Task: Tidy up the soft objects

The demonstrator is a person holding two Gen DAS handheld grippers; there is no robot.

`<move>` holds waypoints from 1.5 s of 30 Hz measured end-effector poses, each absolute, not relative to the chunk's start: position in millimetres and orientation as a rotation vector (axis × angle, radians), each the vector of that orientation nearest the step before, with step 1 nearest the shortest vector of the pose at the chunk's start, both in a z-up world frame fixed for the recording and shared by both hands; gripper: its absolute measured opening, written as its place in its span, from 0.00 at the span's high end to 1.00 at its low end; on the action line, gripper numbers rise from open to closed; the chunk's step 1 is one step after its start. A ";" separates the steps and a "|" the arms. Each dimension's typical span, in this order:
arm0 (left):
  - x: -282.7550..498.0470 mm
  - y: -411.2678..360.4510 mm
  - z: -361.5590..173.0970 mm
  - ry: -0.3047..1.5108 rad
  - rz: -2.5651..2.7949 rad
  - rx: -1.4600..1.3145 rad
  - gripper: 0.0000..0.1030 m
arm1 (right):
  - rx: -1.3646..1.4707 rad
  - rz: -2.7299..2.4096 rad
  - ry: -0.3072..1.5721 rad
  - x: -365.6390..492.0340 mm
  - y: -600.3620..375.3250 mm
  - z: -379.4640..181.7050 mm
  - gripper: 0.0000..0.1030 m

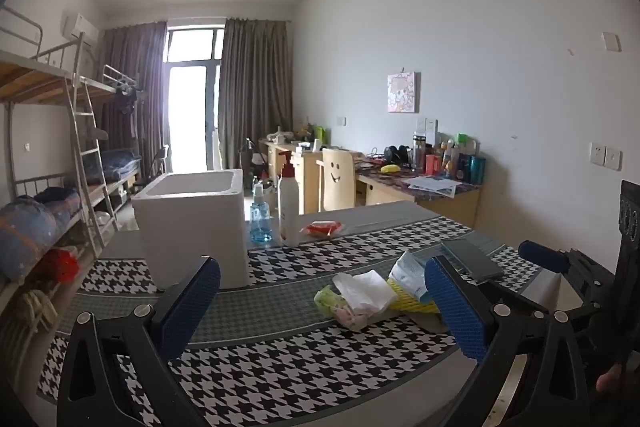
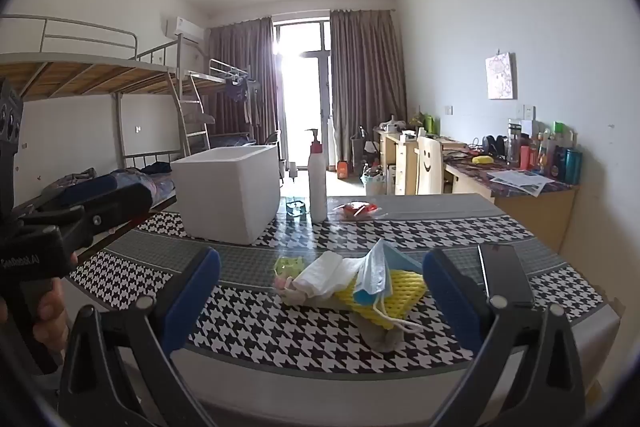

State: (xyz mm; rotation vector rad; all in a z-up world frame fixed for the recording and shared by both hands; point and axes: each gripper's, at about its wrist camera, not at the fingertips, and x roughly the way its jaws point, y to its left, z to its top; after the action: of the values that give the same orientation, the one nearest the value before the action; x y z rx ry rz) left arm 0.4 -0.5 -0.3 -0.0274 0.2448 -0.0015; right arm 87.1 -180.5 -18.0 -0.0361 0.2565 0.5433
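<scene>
Blue ribbed pads line both black two-finger grippers; the left gripper (image 1: 324,301) and right gripper (image 2: 320,301) each hold their fingers spread wide, gripping nothing. Between the right gripper's fingers, at 12 o'clock, lies the heap of soft objects (image 2: 352,283): a crumpled white tissue (image 2: 324,273), a pleated pale-blue face mask (image 2: 378,267) and a yellow foam mesh sleeve (image 2: 394,291), resting on the houndstooth-patterned table cover (image 2: 260,327). A flat dark smartphone (image 2: 505,275) lies at 2 o'clock. Farther back, at 11 o'clock, stands a matte white rectangular foam box (image 2: 228,193), with a tall white pump bottle (image 2: 318,185) beside it and a red-and-clear crinkled packet (image 2: 358,209) near it.
</scene>
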 end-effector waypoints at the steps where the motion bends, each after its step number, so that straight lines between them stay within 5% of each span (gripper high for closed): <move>1: 1.0 -0.6 -0.5 0.250 -0.003 -0.029 0.01 | -0.036 0.542 0.256 87.1 -180.5 -17.9 0.01; 45: 4.9 2.6 -3.7 0.271 0.005 -0.015 0.01 | -0.035 0.530 0.248 85.0 -183.6 -15.1 0.01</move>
State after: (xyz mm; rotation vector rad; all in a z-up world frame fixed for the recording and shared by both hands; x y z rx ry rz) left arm 4.9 2.6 -3.7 -0.0150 0.2715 0.0047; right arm 85.0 -183.6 -15.1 -0.0353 0.2480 0.5300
